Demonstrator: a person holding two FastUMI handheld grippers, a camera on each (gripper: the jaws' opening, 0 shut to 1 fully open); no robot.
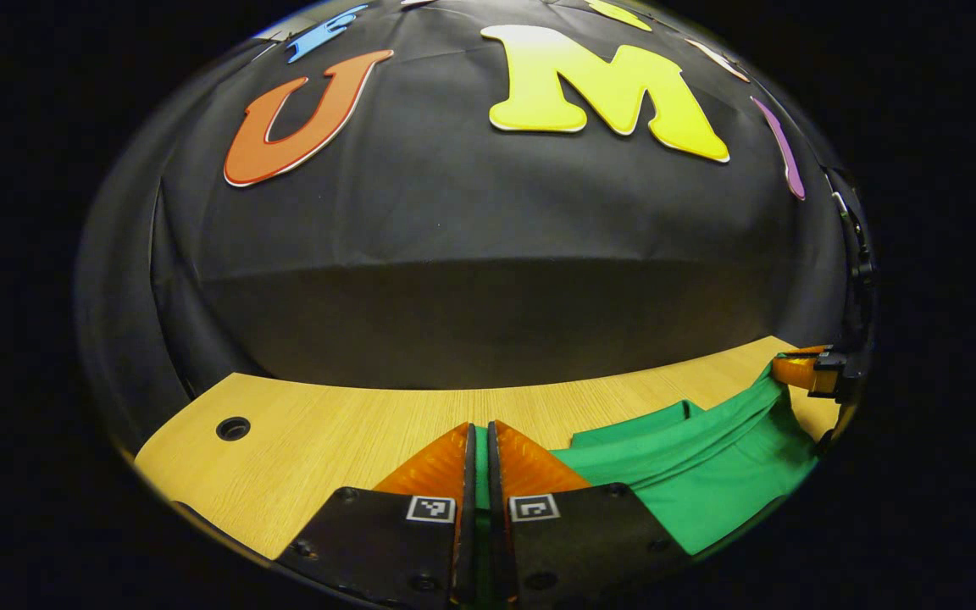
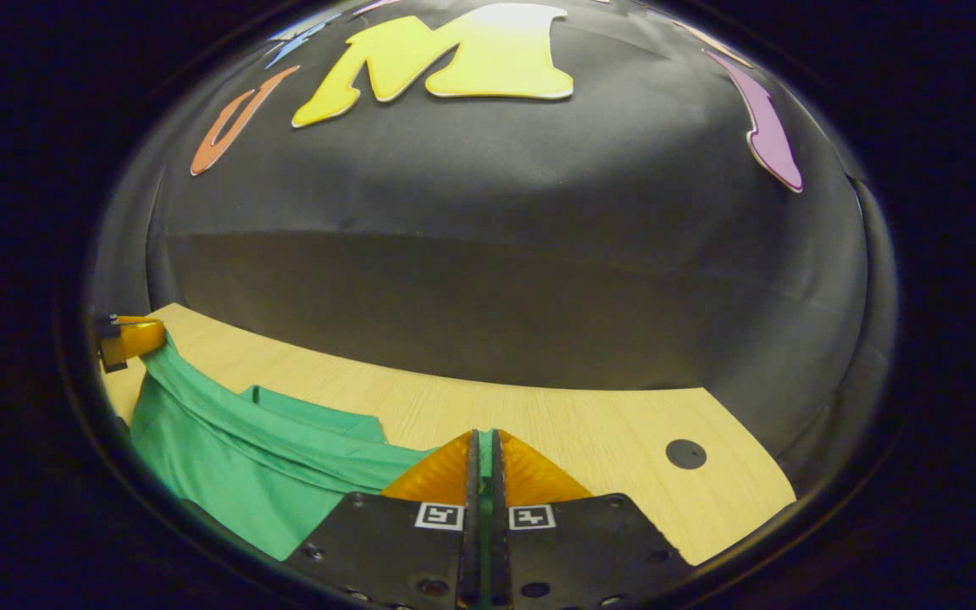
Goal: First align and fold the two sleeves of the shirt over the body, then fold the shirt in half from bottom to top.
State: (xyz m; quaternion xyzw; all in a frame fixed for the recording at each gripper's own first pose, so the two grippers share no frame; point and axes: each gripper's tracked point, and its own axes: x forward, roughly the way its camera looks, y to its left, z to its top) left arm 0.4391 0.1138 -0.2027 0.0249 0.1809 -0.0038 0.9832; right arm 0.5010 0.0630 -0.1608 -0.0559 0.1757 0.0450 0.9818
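A light wooden table (image 1: 327,424) with a round cable hole (image 1: 233,429) carries the green shirt (image 1: 708,474), whose near edge is lifted off the top and stretched taut between the two grippers. The left gripper (image 1: 479,440) is clenched on a fold of that cloth, and the right gripper (image 2: 484,445) likewise pinches the shirt's other end between both fingers.
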